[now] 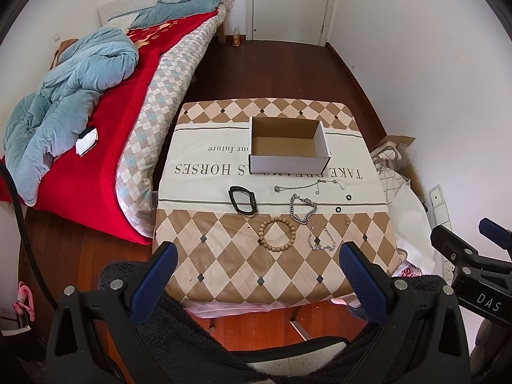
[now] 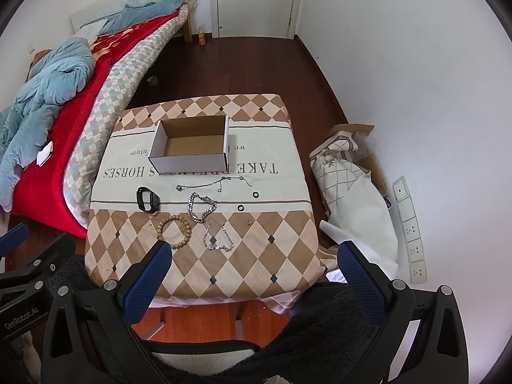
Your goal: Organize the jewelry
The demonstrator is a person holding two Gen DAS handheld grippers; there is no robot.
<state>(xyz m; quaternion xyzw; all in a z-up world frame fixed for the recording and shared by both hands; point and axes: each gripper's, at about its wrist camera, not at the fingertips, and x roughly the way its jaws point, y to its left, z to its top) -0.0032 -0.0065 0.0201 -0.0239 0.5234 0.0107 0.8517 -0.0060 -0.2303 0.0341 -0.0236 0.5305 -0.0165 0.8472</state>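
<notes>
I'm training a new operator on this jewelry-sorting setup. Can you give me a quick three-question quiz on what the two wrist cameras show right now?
1. True or false: the cardboard box already holds jewelry.
2. Which piece lies nearest the table's front edge on the left: A) wooden bead bracelet, B) black band, C) thin silver necklace?
3. Are the left gripper and right gripper open or shut?

Key: 1 false, it looks empty; 2 A; 3 both open, holding nothing.

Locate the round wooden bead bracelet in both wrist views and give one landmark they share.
Left wrist: round wooden bead bracelet lies centre frame on the diamond-patterned cloth, between the open fingers.
Right wrist: same bracelet sits left of centre, just above the left fingertip.
Shared landmark: open white cardboard box behind the jewelry.
</notes>
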